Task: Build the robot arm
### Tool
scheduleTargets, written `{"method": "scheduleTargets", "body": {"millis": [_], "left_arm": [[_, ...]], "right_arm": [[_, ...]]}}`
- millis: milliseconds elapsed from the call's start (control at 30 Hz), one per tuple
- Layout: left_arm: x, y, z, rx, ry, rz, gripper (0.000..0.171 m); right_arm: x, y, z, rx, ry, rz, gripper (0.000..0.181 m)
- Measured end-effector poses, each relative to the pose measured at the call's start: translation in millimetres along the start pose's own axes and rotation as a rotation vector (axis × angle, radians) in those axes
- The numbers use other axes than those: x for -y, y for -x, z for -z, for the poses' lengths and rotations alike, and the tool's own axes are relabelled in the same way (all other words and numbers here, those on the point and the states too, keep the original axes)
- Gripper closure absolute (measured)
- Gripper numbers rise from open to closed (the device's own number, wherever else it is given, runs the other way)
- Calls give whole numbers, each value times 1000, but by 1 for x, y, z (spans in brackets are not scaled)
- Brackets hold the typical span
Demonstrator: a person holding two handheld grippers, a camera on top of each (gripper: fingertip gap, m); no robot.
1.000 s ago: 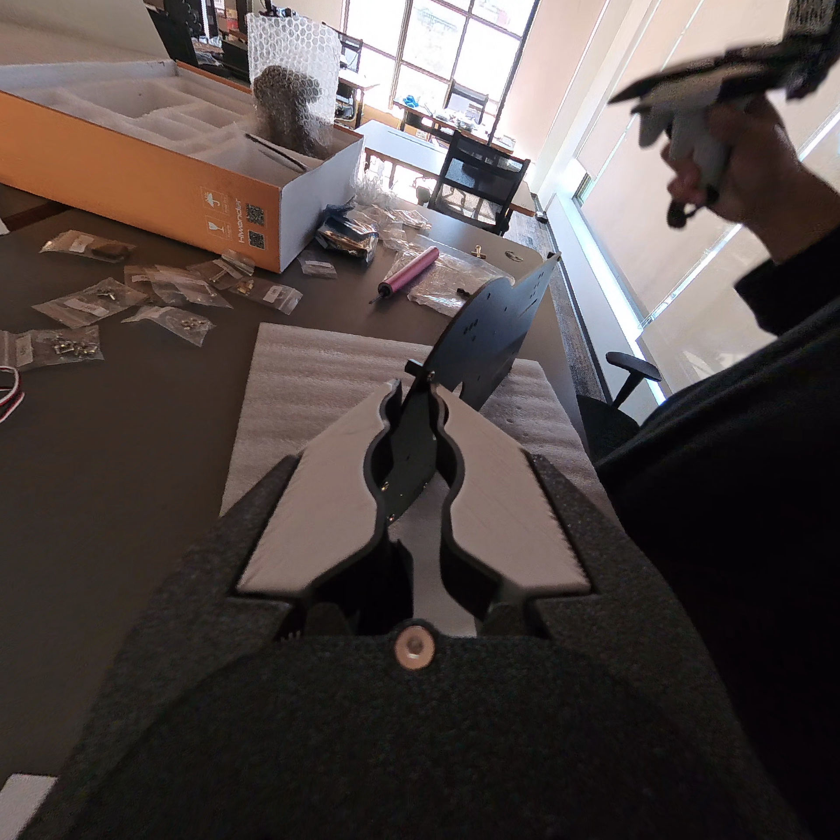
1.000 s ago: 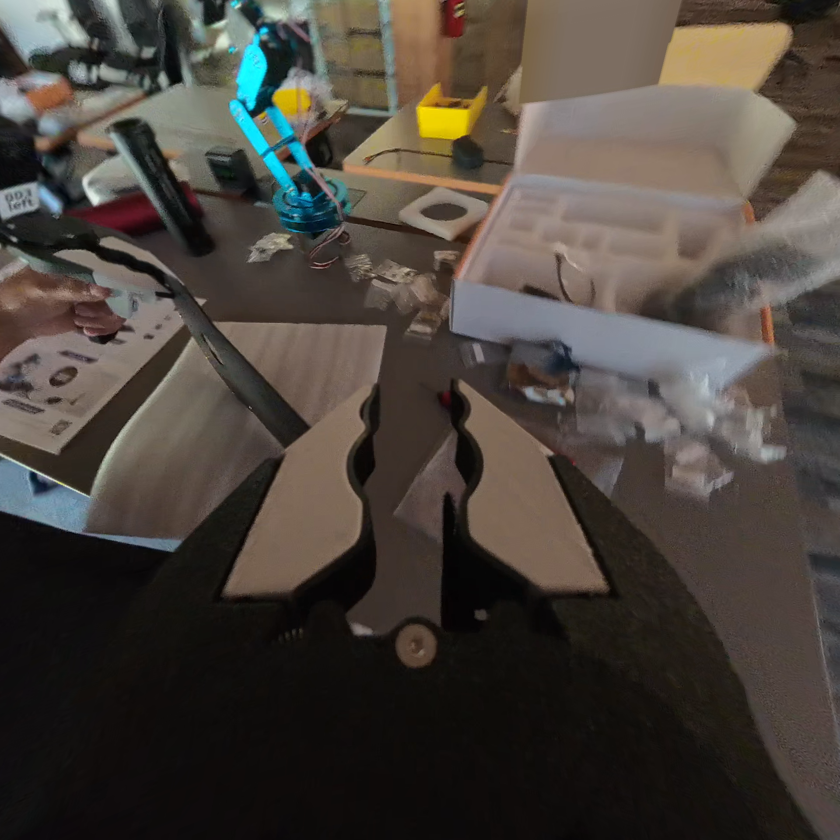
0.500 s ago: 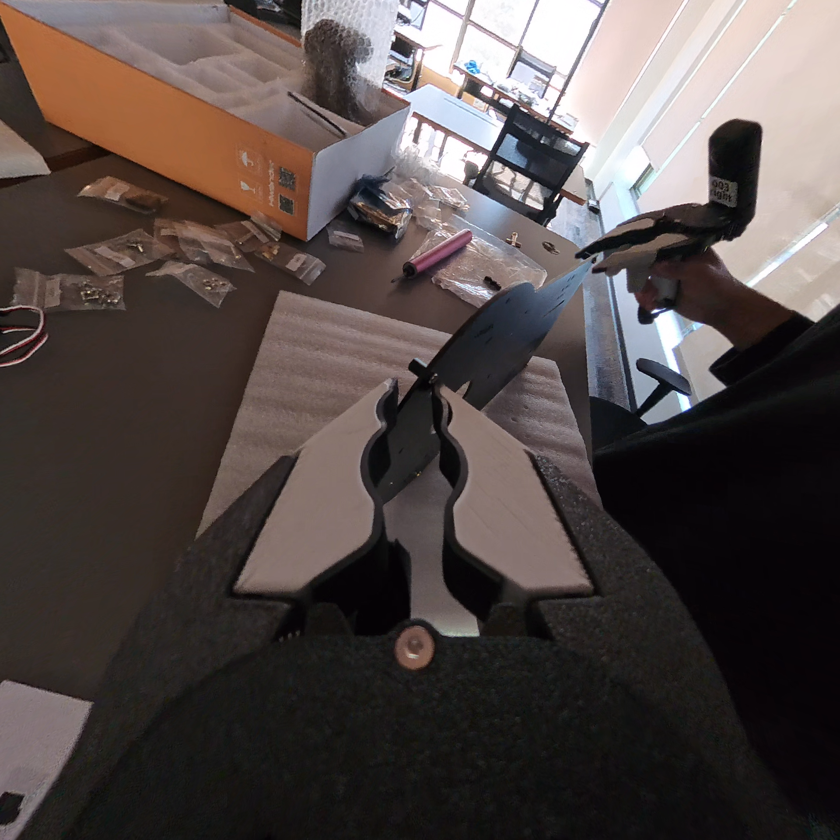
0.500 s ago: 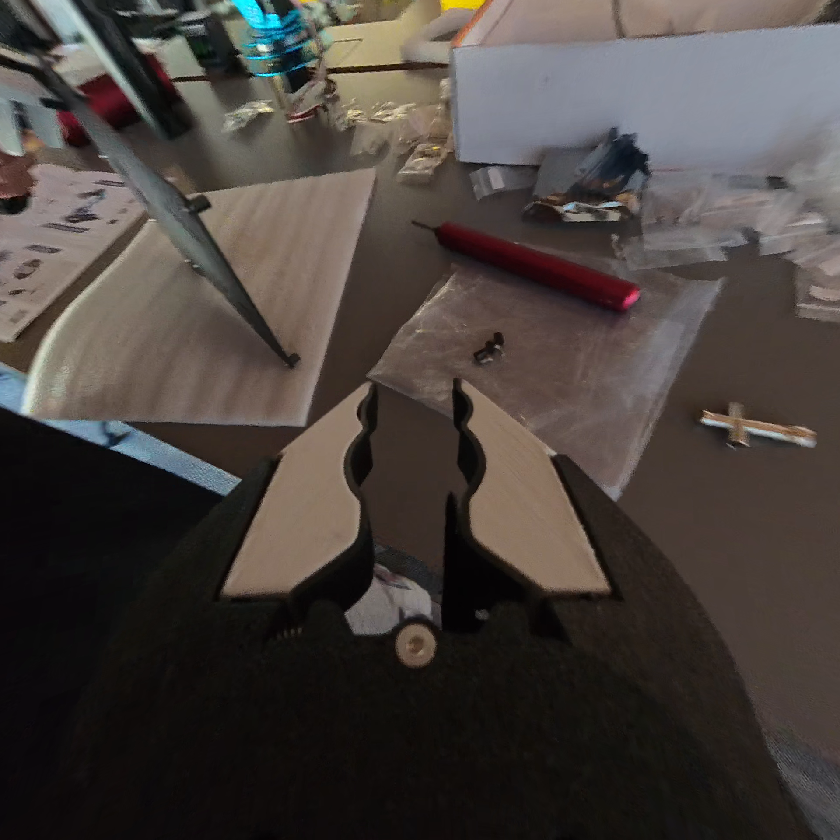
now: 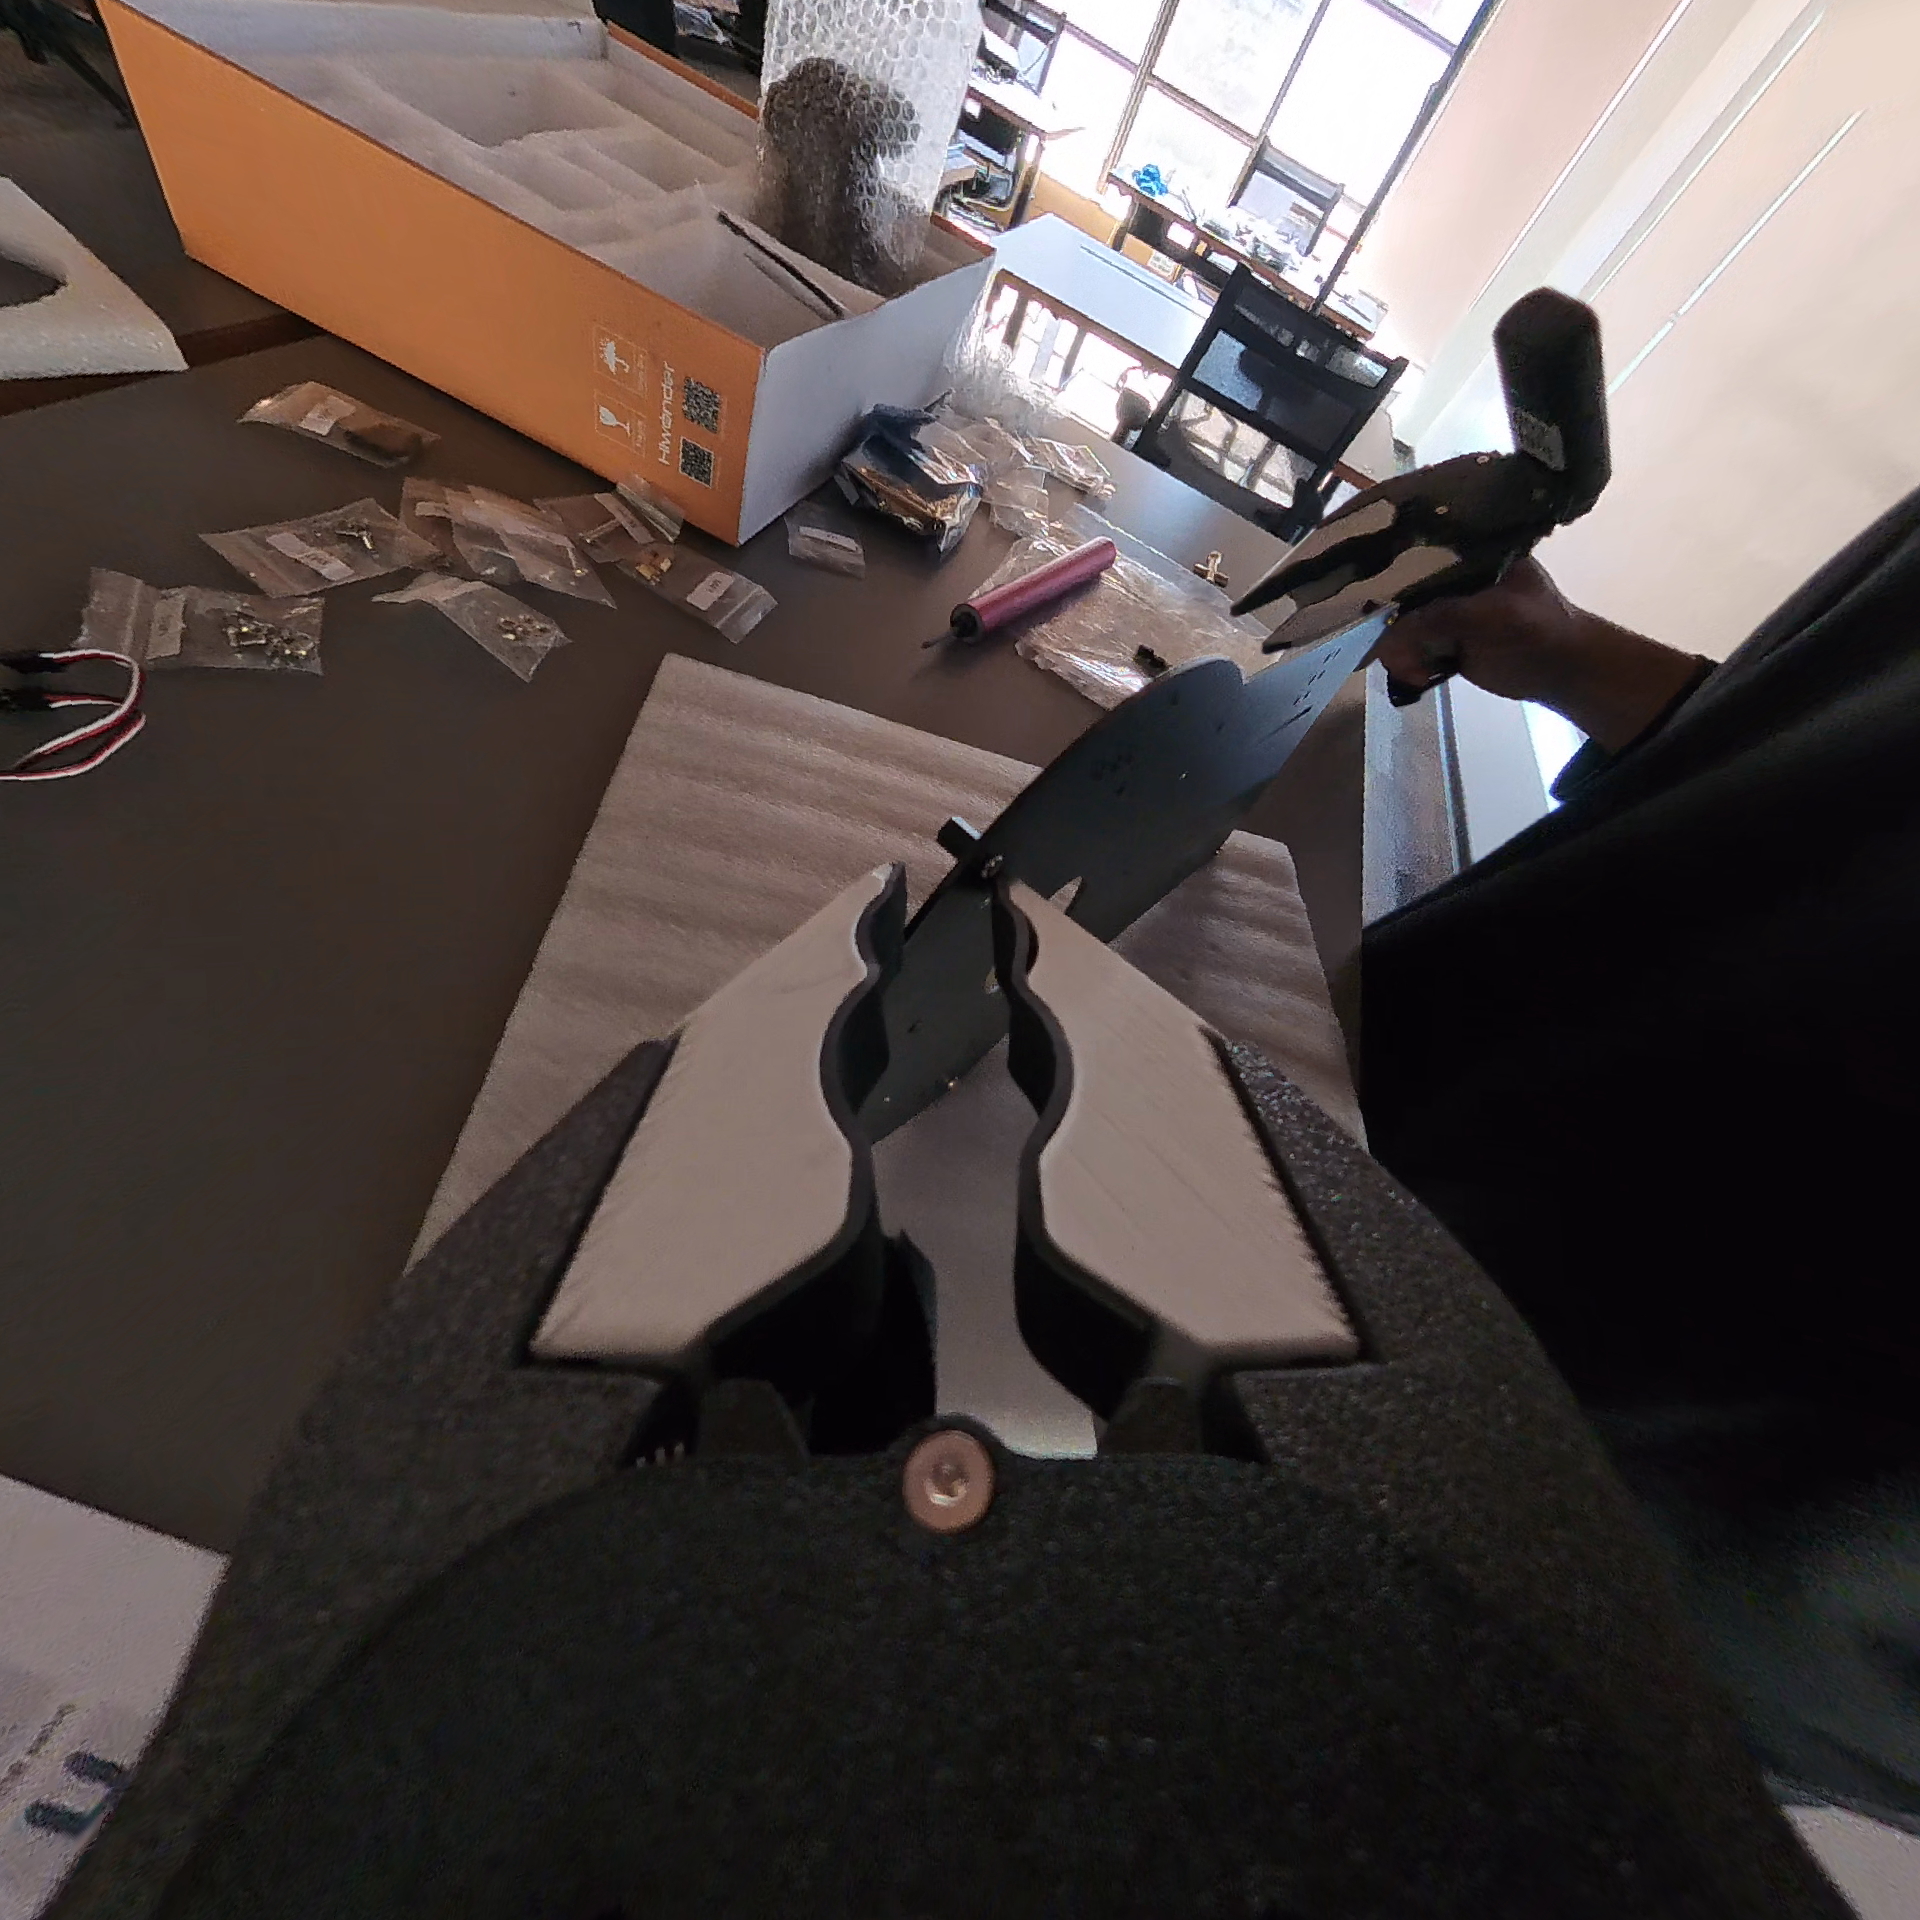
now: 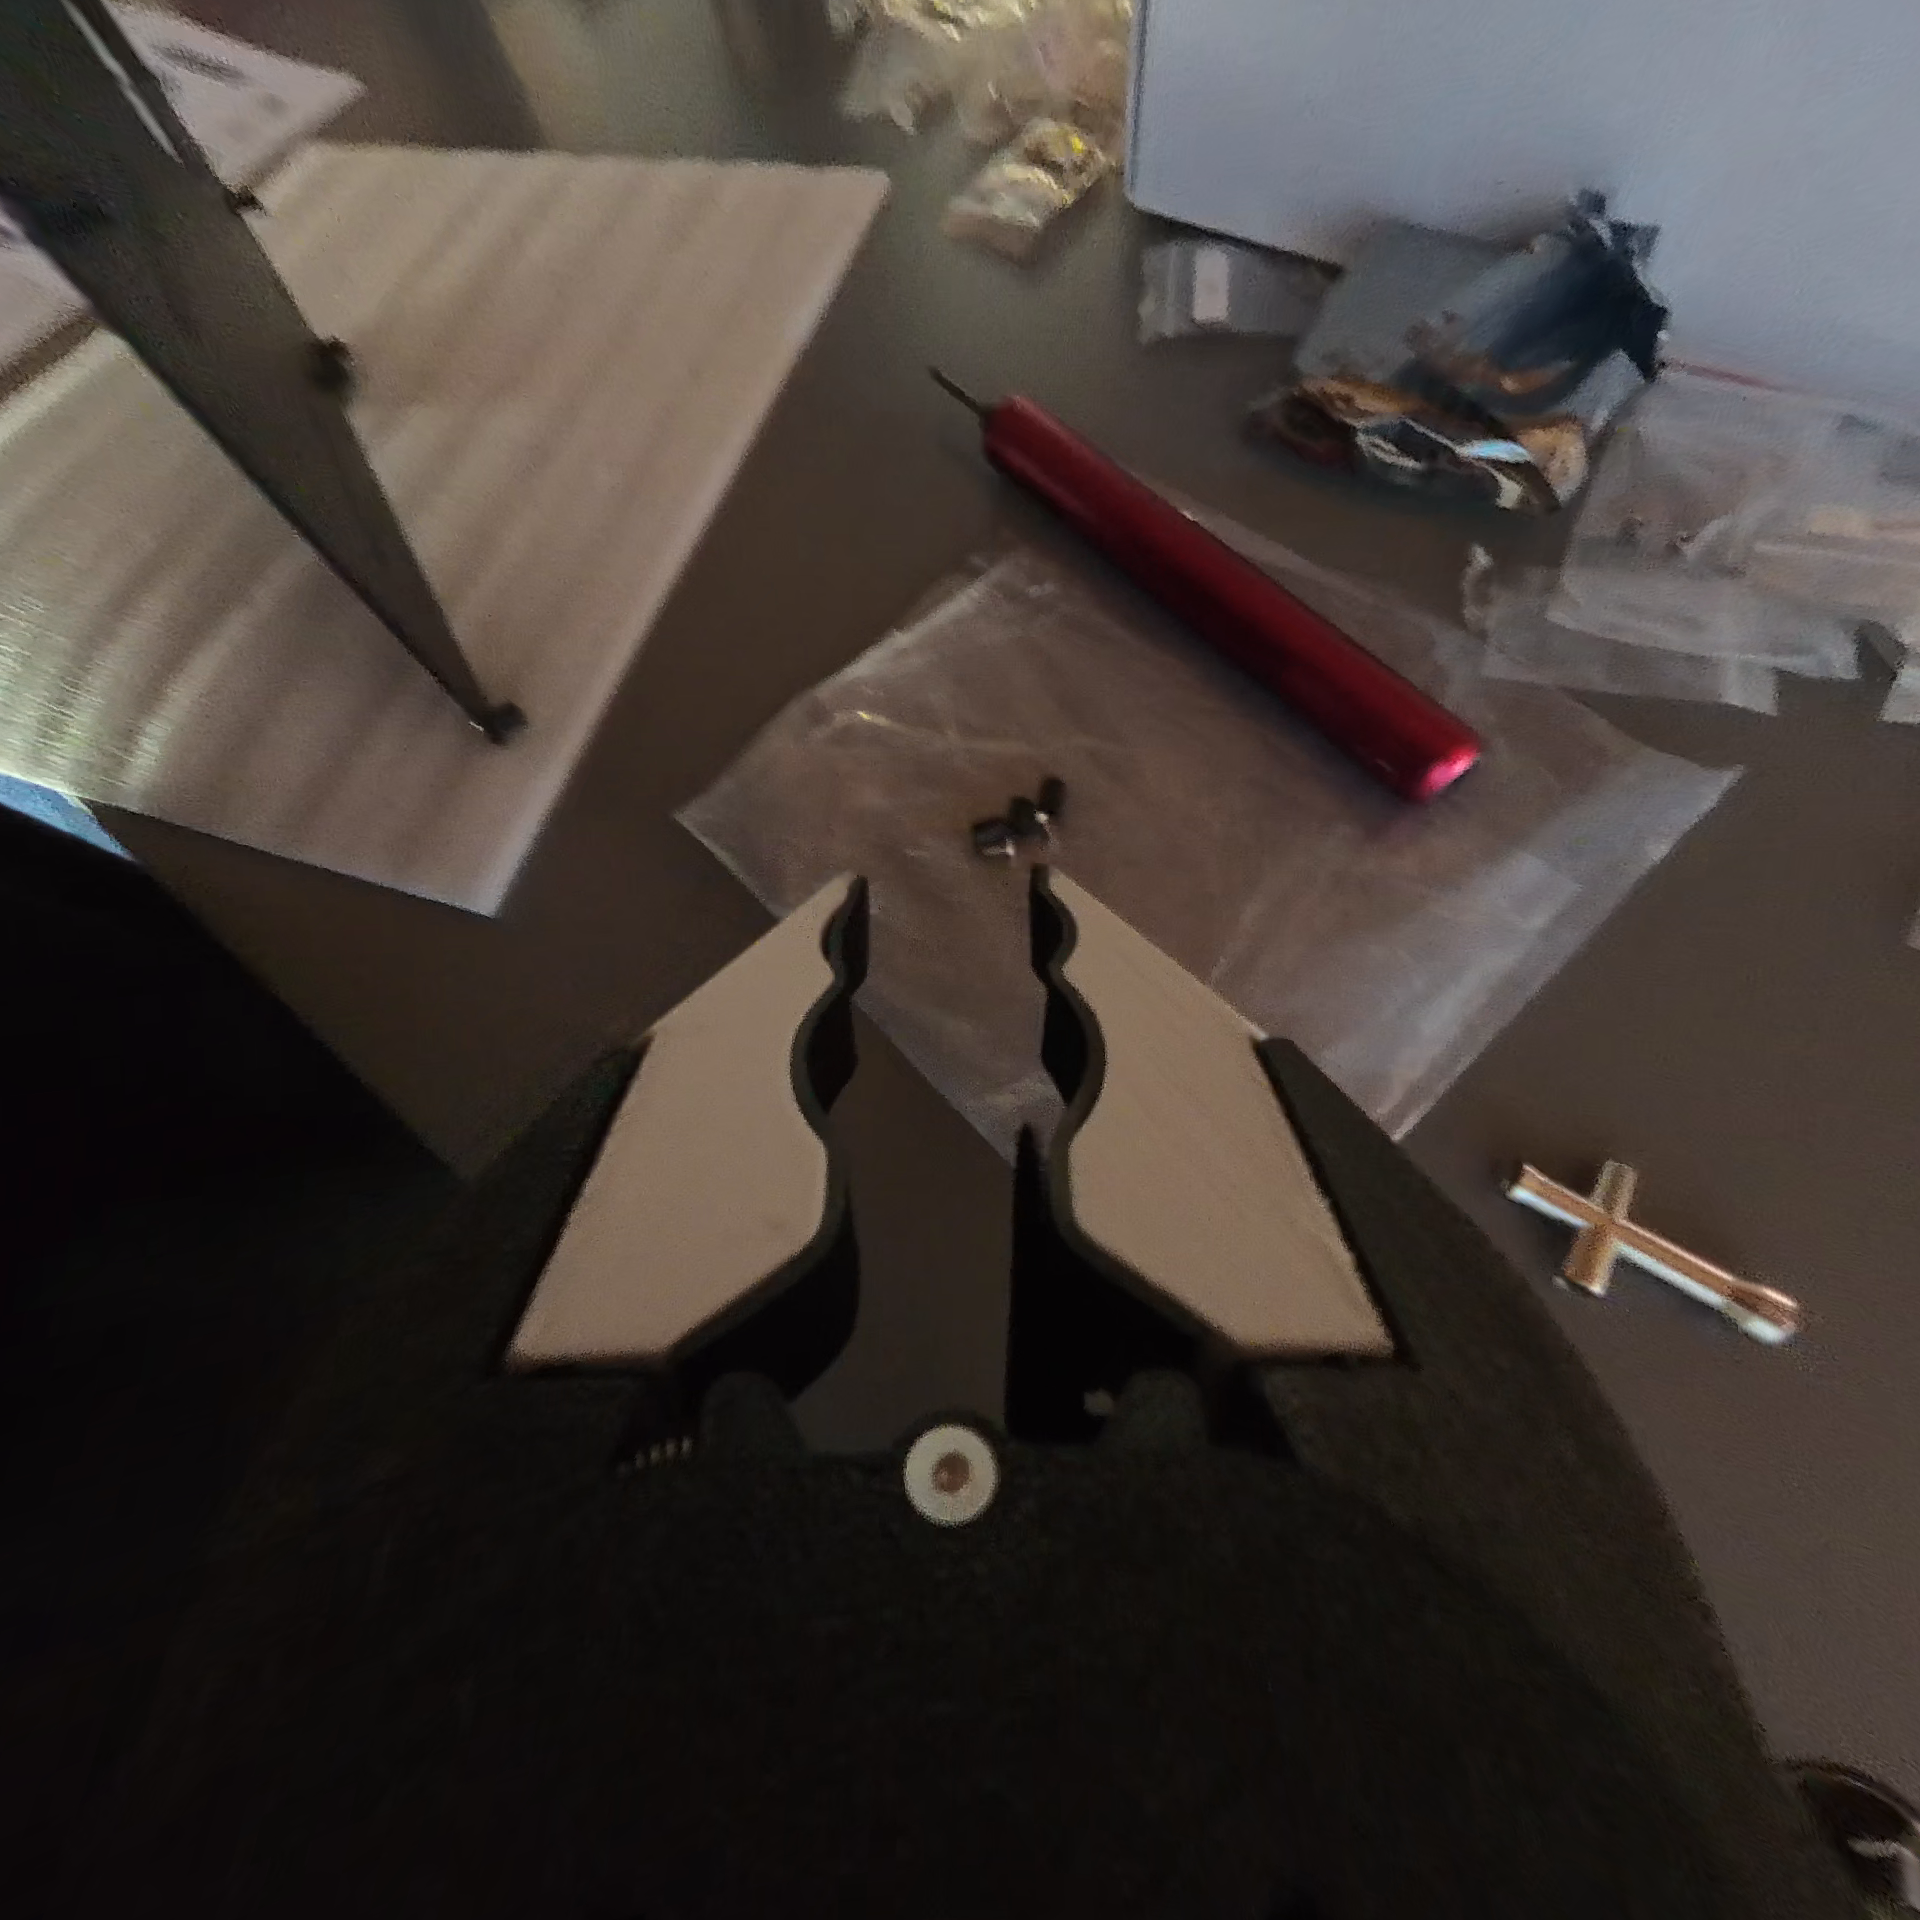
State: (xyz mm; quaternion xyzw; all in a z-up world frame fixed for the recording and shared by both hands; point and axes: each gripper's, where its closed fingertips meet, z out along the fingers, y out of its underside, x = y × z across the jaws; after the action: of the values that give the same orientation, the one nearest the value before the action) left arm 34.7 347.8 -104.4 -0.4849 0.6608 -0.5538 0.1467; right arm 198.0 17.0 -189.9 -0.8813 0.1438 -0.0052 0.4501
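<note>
My left gripper [image 5: 945, 914] clamps the black plate [image 5: 1132, 821] tilted above the foam sheet [image 5: 727, 831]; my right gripper [image 6: 945, 894], jaws apart over tiny screws [image 6: 1018, 816] near the desk's front edge, could scatter them.

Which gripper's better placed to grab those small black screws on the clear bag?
Right. The right gripper hovers open just short of the black screws on the clear bag; the left gripper is shut on the black plate.

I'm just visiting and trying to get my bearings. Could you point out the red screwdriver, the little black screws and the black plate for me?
red screwdriver [image 6: 1236, 603], right wrist view, middle of its handle.
black screws [image 6: 1018, 821], right wrist view, the cluster on the clear bag.
black plate [image 5: 1143, 800], left wrist view, its flat perforated face.
</note>
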Motion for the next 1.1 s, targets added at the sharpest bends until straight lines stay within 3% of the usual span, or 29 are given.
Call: {"method": "scheduleTargets", "body": {"millis": [133,267,400,467,667,933,1100], "left_arm": [[-2,-4,3,21,-1,-14,155],[-3,-4,3,42,2,-24,154],[-2,-4,2,51,2,-40,154],[-2,-3,1,48,-4,-45,154],[1,2,-3,30,9,-117,155],[1,2,-3,-35,-18,-168,157],[3,6,-7,-46,-6,-190,158]], "right_arm": [[-6,9,-11,0,71,71,155],[36,50,-11,161,-87,10,158],[86,96,6,398,-294,-69,132],[98,112,5,453,-312,-74,123],[95,125,-24,366,-243,63,136],[77,124,-33,274,-198,-21,149],[94,126,-25,321,-318,-122,162]]}}
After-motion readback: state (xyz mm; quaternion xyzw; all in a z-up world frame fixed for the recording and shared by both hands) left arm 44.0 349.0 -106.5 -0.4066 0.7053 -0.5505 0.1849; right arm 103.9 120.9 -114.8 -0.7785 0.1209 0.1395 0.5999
